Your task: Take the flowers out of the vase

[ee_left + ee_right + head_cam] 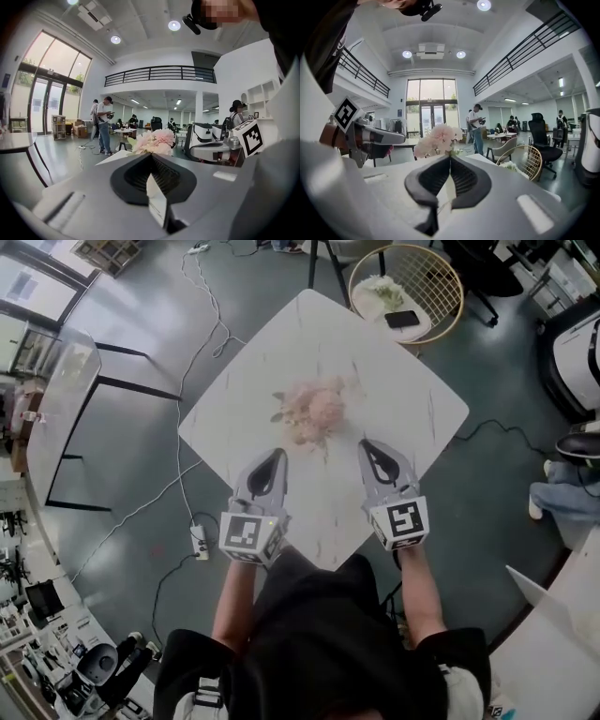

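A bunch of pale pink flowers [312,412] stands in the middle of the white square table [412,390]; the blooms hide the vase from above. My left gripper [278,453] hovers over the table just short of the flowers on their near left, jaws shut and empty. My right gripper [364,442] is level with it on the near right, also shut and empty. In the left gripper view the flowers [153,140] rise just beyond the closed tips of the left gripper [151,155]. In the right gripper view the flowers [438,138] sit just past the right gripper [450,157], slightly left.
A round wicker chair [441,268] with a cushion and a dark flat object stands beyond the table's far corner. Cables and a power strip [200,542] lie on the floor to the left. A person's feet [558,493] are at the right edge. People stand in the background hall.
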The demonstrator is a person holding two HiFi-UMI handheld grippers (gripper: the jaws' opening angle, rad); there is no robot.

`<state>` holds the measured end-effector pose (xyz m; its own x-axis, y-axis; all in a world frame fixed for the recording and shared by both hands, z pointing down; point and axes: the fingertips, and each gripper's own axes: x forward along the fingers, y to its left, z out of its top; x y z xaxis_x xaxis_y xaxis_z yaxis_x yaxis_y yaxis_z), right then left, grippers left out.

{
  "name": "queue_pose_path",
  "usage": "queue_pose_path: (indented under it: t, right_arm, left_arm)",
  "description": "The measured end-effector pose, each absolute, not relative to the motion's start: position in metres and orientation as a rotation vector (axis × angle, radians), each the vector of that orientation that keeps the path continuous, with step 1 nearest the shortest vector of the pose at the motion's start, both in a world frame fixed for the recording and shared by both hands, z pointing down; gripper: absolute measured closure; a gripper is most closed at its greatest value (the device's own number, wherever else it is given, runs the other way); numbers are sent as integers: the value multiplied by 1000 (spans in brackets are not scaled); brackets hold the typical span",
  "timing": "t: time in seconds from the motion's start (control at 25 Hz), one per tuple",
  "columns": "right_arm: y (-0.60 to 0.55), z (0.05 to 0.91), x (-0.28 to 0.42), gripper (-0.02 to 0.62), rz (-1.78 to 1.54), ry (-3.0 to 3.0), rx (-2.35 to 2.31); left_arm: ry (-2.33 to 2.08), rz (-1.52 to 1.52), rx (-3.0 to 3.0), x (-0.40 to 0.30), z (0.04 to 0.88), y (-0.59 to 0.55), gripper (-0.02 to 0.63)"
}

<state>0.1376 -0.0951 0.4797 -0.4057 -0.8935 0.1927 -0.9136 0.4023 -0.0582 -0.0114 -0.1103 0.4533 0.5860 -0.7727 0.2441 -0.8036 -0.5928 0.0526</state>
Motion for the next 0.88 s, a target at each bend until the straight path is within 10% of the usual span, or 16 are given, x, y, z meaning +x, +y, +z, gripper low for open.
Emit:
queue_pose_path:
  t: [0.88]
  right_arm:
    - [-164, 505, 102, 293, 138, -2666, 1241]
  left_arm:
    - [-1446, 325, 2538, -37, 475, -138, 598]
